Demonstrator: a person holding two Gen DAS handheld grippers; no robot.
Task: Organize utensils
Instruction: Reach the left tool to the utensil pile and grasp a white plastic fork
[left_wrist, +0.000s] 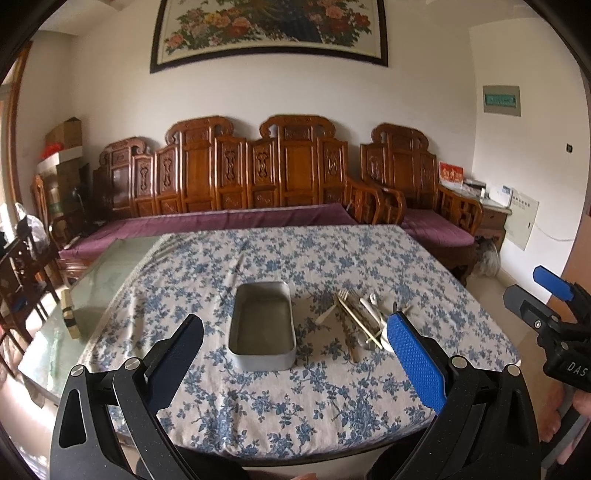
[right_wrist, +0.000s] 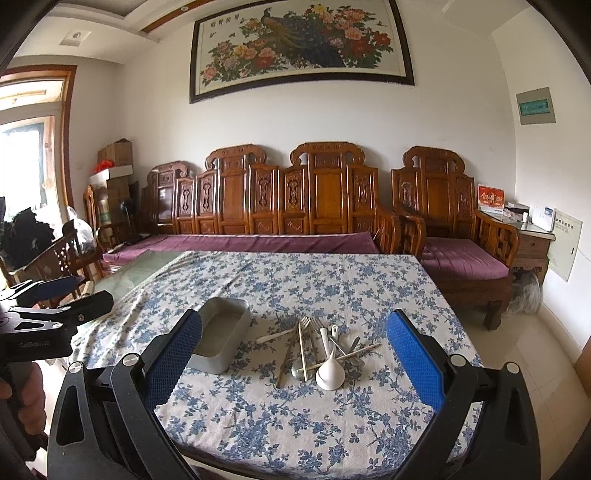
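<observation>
An empty grey metal tin (left_wrist: 263, 325) stands on the flowered tablecloth (left_wrist: 295, 402); it also shows in the right wrist view (right_wrist: 221, 341). To its right lies a pile of utensils (right_wrist: 317, 350): forks, chopsticks, metal spoons and a white ceramic spoon (right_wrist: 330, 373). The pile shows in the left wrist view (left_wrist: 362, 317) too. My left gripper (left_wrist: 295, 354) is open and empty, hovering before the tin. My right gripper (right_wrist: 293, 354) is open and empty, hovering before the pile. Each gripper shows at the edge of the other's view.
The table (right_wrist: 140, 269) has bare glass at its left. A carved wooden sofa (right_wrist: 295, 206) with purple cushions stands behind it. A wooden chair (right_wrist: 55, 262) is at the left, a side cabinet (right_wrist: 532, 240) at the right.
</observation>
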